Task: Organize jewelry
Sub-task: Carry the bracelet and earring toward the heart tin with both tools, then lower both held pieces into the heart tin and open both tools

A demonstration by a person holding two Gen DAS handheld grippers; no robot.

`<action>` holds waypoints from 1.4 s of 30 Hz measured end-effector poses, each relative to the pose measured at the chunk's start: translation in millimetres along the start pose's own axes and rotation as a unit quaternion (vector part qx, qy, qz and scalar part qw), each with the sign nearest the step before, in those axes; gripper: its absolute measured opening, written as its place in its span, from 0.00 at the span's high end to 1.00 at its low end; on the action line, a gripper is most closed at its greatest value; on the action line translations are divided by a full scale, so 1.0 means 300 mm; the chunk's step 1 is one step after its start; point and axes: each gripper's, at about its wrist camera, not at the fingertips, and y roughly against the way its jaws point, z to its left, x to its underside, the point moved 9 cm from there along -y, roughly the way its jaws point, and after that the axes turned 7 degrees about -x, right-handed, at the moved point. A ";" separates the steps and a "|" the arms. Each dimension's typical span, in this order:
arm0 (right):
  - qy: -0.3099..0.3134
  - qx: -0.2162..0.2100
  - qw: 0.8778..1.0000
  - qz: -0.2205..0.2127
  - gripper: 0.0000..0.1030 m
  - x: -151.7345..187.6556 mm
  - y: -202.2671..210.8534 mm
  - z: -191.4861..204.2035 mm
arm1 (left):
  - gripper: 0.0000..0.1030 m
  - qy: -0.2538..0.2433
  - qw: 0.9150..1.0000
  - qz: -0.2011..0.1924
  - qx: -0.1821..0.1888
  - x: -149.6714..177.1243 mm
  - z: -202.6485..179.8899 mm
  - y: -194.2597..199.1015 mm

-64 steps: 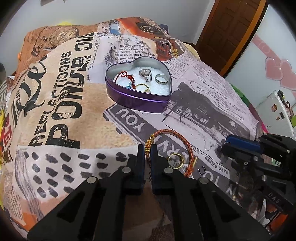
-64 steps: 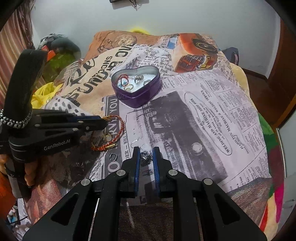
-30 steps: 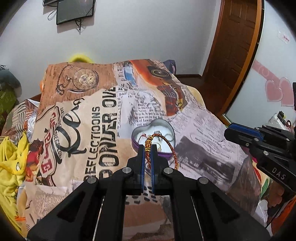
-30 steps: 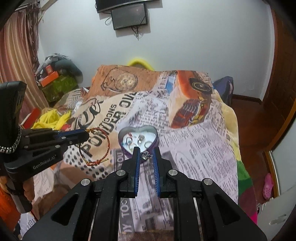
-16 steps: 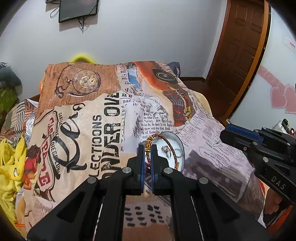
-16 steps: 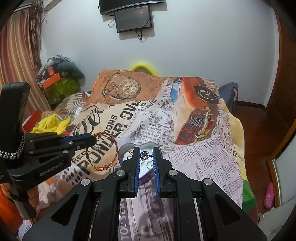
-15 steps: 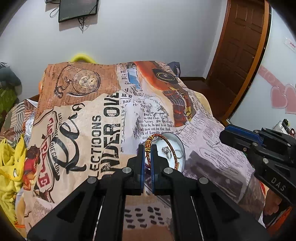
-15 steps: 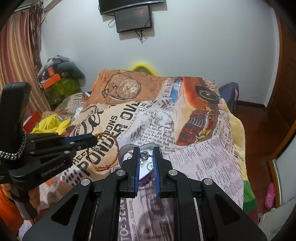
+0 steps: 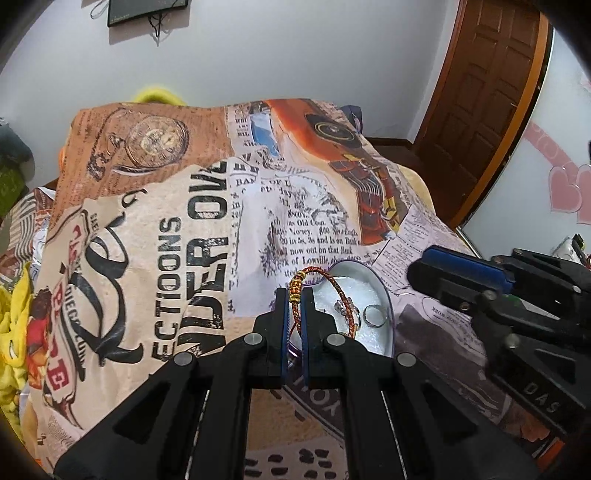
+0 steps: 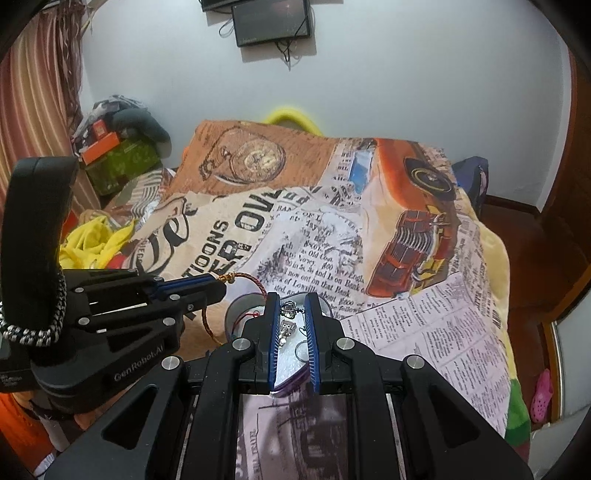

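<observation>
My left gripper [image 9: 294, 292] is shut on the gold-beaded end of a red braided bracelet [image 9: 341, 295]. Its loop hangs over the heart-shaped purple tin [image 9: 390, 321] on the bed. The tin's white lining holds a silver ring [image 9: 373, 316] and an ornate ring [image 9: 345, 308]. My right gripper [image 10: 290, 308] is shut on a small silver piece [image 10: 289, 309] just above the tin [image 10: 238, 308], whose front the fingers hide. The left gripper [image 10: 218, 282] and its dangling bracelet [image 10: 255, 281] show in the right wrist view. The right gripper [image 9: 419, 267] reaches in from the right in the left wrist view.
A printed newspaper-and-car blanket [image 10: 424, 325] covers the bed. Yellow cloth [image 10: 92, 240] and boxes [image 10: 118, 155] lie at the left. A wooden door [image 9: 491, 81] stands at the right, with a dark screen [image 10: 273, 20] on the wall.
Both grippers have moved forward and down toward the heart tin, which now sits larger and right under the fingertips. Each still grips its piece.
</observation>
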 end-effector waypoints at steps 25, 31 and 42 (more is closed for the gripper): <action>-0.020 -0.006 0.997 0.080 0.88 0.071 -0.161 -0.064 | 0.96 -0.014 0.999 0.035 0.017 0.050 -0.028 -0.091; -0.025 -0.005 0.996 0.089 0.81 0.079 -0.155 -0.063 | 0.93 -0.007 0.999 0.032 0.015 0.052 -0.015 -0.071; -0.010 0.010 0.997 0.071 0.71 0.079 -0.039 -0.016 | 0.92 -0.023 0.999 0.022 0.003 0.065 -0.022 0.047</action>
